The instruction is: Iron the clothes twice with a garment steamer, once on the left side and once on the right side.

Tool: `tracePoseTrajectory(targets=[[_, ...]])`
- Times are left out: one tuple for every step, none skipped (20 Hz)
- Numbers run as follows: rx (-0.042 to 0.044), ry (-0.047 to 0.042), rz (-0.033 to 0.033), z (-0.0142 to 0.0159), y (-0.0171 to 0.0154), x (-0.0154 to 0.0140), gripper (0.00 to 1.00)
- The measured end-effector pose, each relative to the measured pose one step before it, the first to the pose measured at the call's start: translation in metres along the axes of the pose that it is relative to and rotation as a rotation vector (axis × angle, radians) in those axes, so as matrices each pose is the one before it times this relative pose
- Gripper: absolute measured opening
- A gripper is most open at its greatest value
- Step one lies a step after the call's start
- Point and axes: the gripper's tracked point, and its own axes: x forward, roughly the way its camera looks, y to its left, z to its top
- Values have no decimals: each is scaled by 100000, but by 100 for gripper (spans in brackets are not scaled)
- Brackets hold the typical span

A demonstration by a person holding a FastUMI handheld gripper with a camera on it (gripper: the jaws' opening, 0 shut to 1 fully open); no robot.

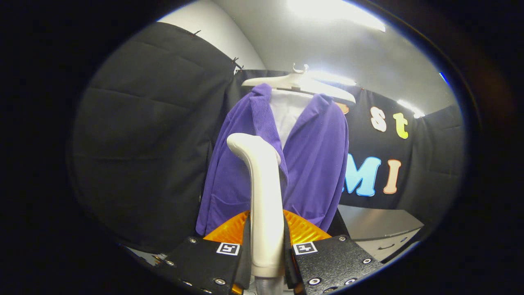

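Gripper (pixel 267 246): jaws closed on the upright handle of the garment steamer (pixel 264 196), both fingers pressing its sides. Steamer head curves toward the purple jacket (pixel 315 164), which hangs just beyond on a white hanger (pixel 299 84) over a white shirt (pixel 286 112).

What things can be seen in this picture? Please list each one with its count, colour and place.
garment steamer: one, cream white, upright between the two fingers, head bent towards the jacket
jacket: one, purple, on the hanger just beyond the steamer
white garment: one, white, inside the open jacket collar
hanger: one, white, carrying the jacket
orange ribbed thing: one, orange, low behind the steamer handle; I cannot tell what it is
cabinet: one, grey, beyond the fingers, beside the jacket hem
gripper: one, both fingers pressed on the steamer handle
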Motion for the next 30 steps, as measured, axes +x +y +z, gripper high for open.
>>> tracePoseTrajectory(targets=[[-144, -2647, -211, 1297, 135, 504, 33], [-880, -2291, -260, 1273, 84, 832, 33], [-1107, -1950, -847, 1018, -39, 424, 33], [-796, -2049, -884, 1067, 41, 474, 33], [-743, -2101, -554, 946, -9, 705, 33], [-807, -1577, -47, 850, 286, 854, 33], [-1194, -1274, -5, 574, -50, 815, 33], [-1398, -288, -763, 376, -125, 632, 33], [-699, 43, -834, 154, -117, 359, 33], [-253, 172, -82, -4, 250, 650, 33], [-618, 745, -343, -229, 153, 326, 33], [-936, 446, -714, -406, -56, 192, 33], [-2056, 1160, -7, -479, 257, 12, 33], [-1235, 872, 452, -533, 340, 133, 33], [-791, 1149, 539, -598, 418, -120, 33], [-475, 798, 320, -556, 286, -135, 33], [-396, 596, 320, -566, 133, -193, 33], [-476, 1060, 272, -628, 117, 81, 33], [210, 1236, 473, -643, 85, -183, 33], [553, 1398, 763, -1092, 62, -563, 33], [-232, 1237, 541, -677, 208, -244, 33], [-400, 928, 110, -550, 48, -132, 33], [-139, 778, 120, -525, 65, -125, 33], [-413, 892, 319, -642, 233, -53, 33], [-706, 920, 453, -637, 212, -99, 33], [-894, 621, 317, -566, 196, -139, 33], [-865, 1000, 597, -635, 287, -151, 33], [-681, 2113, 1331, -877, 378, 46, 33], [-43, 2012, 1772, -978, 658, -40, 33], [-454, 2033, 1013, -1127, 503, 37, 33]])
